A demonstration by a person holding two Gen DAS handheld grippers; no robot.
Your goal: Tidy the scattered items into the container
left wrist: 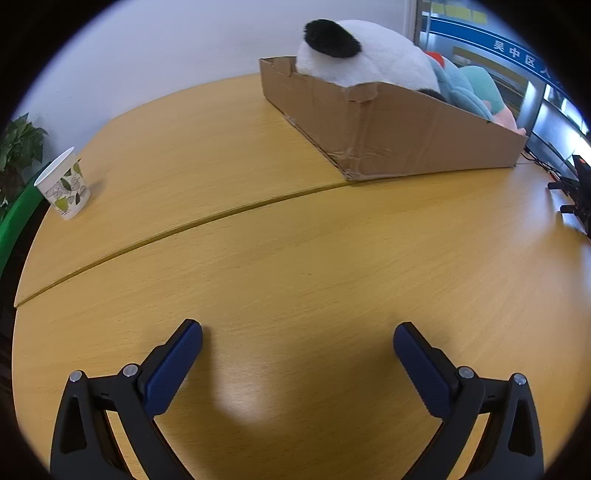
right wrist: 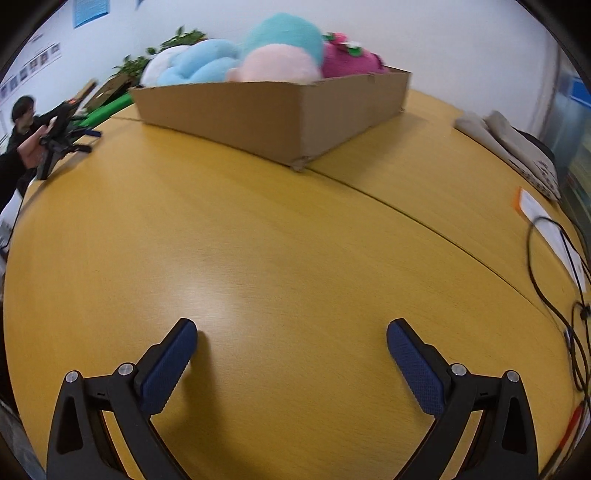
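Note:
A low cardboard box (left wrist: 399,129) stands on the yellow wooden table (left wrist: 295,258), far from both grippers. A white and black plush panda (left wrist: 354,55) and a teal plush (left wrist: 469,88) lie in it. In the right wrist view the same box (right wrist: 266,114) holds light blue (right wrist: 199,62), teal (right wrist: 284,33), pink (right wrist: 273,66) and magenta (right wrist: 351,59) plush toys. My left gripper (left wrist: 297,332) is open over bare table. My right gripper (right wrist: 291,330) is open too, nothing between its blue pads.
A paper cup (left wrist: 64,184) with a leaf print stands near the table's left edge, by a potted plant (left wrist: 18,144). Grey cloth (right wrist: 509,144), a paper sheet (right wrist: 550,225) and black cables (right wrist: 565,295) lie at the right. A person (right wrist: 22,125) sits beyond the far left.

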